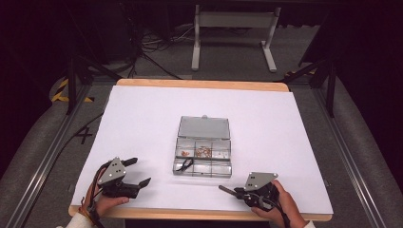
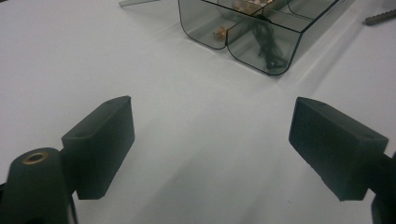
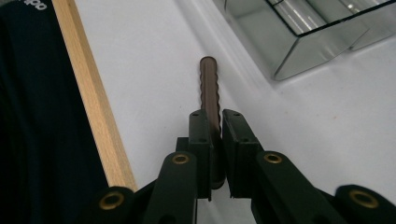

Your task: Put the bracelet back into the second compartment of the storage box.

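A clear plastic compartment box lies mid-table with its lid laid open behind it. Small coppery pieces fill a middle compartment, and a black looped item lies in the front left one. My left gripper rests near the front left of the table, open with nothing between its fingers. In its own view, the left gripper faces the box from a distance. My right gripper at the front right is shut on a brown ridged rod, which sticks out past the right gripper above the sheet.
A white sheet covers the wooden table, whose front edge runs just beside the rod. The box's corner is a short way beyond the rod's tip. A white table frame stands on the floor beyond.
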`<action>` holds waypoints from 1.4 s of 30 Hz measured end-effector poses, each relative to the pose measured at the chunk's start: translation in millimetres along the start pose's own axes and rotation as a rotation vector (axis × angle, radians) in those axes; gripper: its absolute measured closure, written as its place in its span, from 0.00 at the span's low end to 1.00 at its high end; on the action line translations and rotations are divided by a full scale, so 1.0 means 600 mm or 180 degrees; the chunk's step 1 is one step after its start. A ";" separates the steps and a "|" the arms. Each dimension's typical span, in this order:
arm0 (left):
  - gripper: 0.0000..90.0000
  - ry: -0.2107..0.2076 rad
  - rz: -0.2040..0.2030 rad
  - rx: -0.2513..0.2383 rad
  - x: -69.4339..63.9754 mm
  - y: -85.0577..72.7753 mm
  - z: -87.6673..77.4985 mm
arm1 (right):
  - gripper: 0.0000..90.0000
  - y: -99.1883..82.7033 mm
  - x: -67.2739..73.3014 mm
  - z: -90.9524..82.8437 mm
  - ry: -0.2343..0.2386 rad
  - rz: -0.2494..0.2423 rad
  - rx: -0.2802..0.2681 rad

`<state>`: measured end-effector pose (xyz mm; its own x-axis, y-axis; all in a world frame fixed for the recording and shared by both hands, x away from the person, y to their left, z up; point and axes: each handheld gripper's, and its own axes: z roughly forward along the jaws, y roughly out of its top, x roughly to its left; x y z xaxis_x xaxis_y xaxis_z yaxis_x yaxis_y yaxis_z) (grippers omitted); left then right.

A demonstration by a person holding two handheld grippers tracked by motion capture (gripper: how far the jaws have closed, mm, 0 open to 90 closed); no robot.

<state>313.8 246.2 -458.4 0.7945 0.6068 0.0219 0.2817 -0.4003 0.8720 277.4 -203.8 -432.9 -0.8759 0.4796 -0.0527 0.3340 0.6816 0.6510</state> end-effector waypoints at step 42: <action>0.16 0.0025 -0.0013 -0.0017 0.003 0.000 -0.001 | 0.92 0.042 -0.018 -0.049 -0.0162 0.0055 -0.0737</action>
<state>315.0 247.9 -458.2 0.7891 0.6138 0.0220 0.2820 -0.3940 0.8748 285.1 -207.9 -393.8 -0.8502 0.5212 -0.0743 0.2548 0.5310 0.8081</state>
